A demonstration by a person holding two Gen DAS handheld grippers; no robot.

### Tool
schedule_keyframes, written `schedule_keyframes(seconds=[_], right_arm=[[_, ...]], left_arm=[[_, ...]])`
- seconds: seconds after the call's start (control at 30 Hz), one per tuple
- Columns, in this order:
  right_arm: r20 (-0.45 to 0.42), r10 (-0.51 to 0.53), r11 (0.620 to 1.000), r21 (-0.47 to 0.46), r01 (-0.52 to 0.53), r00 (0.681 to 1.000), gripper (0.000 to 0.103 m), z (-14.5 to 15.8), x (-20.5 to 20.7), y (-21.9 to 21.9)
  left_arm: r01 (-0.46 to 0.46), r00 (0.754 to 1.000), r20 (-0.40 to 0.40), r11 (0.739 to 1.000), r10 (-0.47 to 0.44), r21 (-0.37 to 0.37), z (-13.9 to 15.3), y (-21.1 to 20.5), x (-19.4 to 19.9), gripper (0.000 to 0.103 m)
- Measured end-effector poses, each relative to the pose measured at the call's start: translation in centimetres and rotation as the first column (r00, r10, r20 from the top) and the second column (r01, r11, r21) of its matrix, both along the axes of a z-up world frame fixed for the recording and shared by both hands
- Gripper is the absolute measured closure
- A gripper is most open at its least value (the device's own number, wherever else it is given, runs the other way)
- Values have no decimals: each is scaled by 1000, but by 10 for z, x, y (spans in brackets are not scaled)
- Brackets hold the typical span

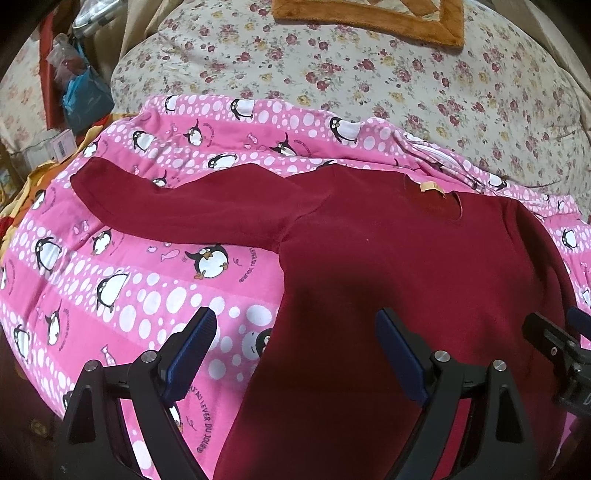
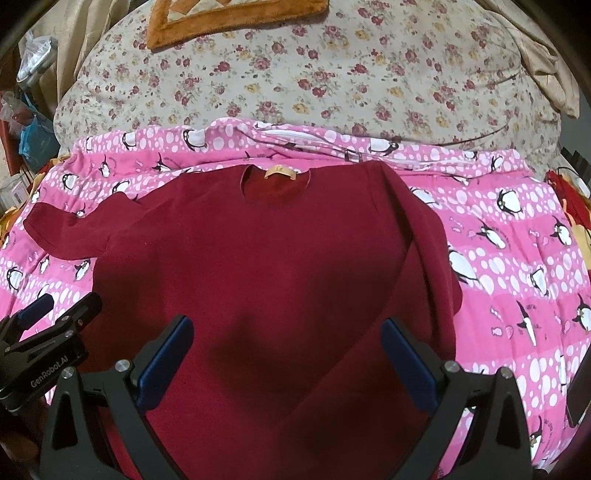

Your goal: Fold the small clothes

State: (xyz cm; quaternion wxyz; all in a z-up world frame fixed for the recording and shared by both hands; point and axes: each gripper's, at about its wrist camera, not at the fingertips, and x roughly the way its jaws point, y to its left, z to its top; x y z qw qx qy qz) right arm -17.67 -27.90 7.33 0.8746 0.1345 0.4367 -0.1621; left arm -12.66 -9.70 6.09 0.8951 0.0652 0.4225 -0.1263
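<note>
Right wrist view: dark red long-sleeved top [image 2: 266,258] lies flat, neck label [image 2: 279,172] up, on the pink penguin-print blanket [image 2: 517,258] covering the bed. Its sleeve on the right [image 2: 424,266] is already turned in over the body; the sleeve on the left [image 1: 177,206] lies stretched out across the blanket, unfolded. Judgement: early stage, one sleeve done; second sleeve and body folds remain. Right gripper [image 2: 288,354] hovers over the lower body, jaws spread wide, holding nothing. Left gripper [image 1: 295,347] sits over the top's side edge, jaws likewise apart and empty. Beyond: floral quilt [image 2: 332,81], orange-bordered mat [image 1: 369,18]. Containers: only a blue bag [image 1: 83,92] at the bedside, contents not discernible
</note>
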Motion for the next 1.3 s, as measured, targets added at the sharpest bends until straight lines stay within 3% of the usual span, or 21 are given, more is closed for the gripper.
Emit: schedule_keyframes(seconds=[1.3], right_arm=[[-23,62,998,-8,-63,998,0,-9,17,18]], left_arm=[[-33,999,-11,999,33,6,-3,11,8,32]])
